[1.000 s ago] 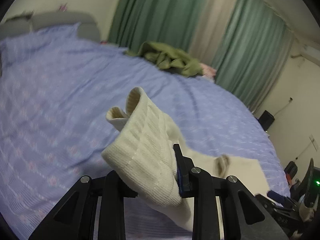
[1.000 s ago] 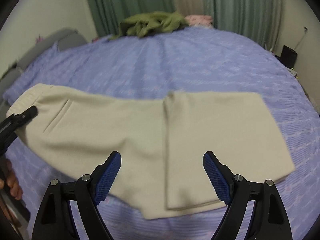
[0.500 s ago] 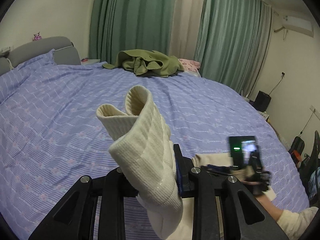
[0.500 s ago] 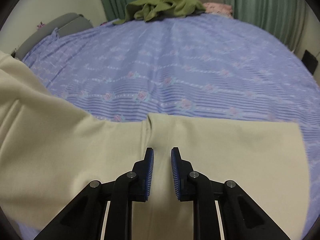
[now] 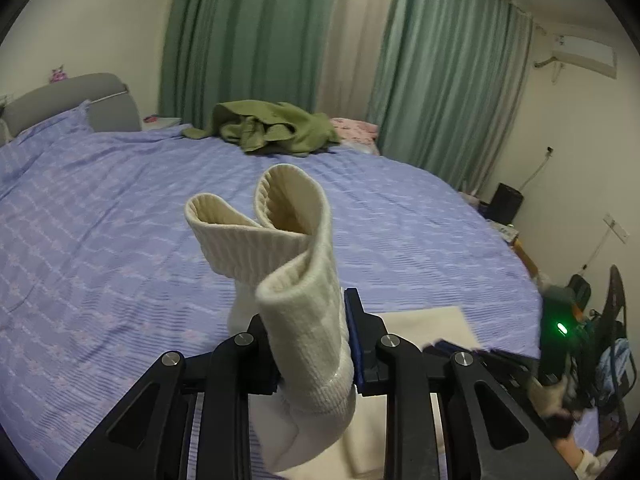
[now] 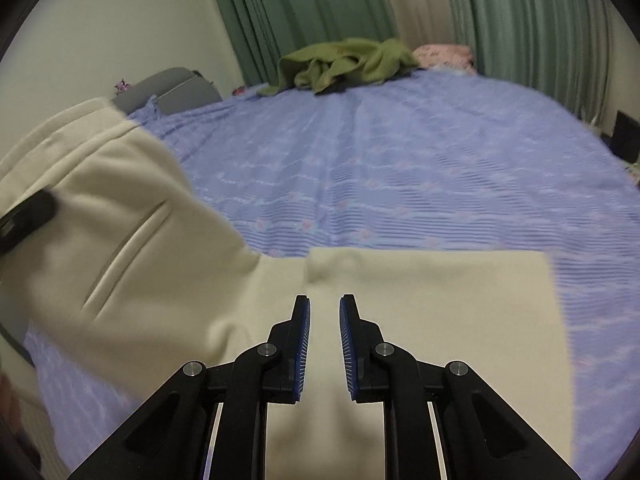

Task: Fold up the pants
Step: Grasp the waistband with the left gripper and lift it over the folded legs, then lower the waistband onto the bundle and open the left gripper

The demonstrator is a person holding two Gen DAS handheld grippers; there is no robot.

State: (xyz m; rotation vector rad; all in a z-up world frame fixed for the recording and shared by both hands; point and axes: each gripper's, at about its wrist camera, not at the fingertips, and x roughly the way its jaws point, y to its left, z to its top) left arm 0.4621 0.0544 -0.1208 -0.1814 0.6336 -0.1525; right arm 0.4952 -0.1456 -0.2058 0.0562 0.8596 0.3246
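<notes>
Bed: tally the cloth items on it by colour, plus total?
Cream: 1, the pants, waistband end held in the left gripper
Olive green: 1, a crumpled garment
Pink: 1, a floral cloth
Total: 3

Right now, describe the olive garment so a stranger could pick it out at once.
Start at the bed with the lilac sheet and look to its far edge, below the green curtains. The olive garment lies there in a crumpled heap. Unlike the pink cloth beside it and the cream pants up front, it is drab green.
</notes>
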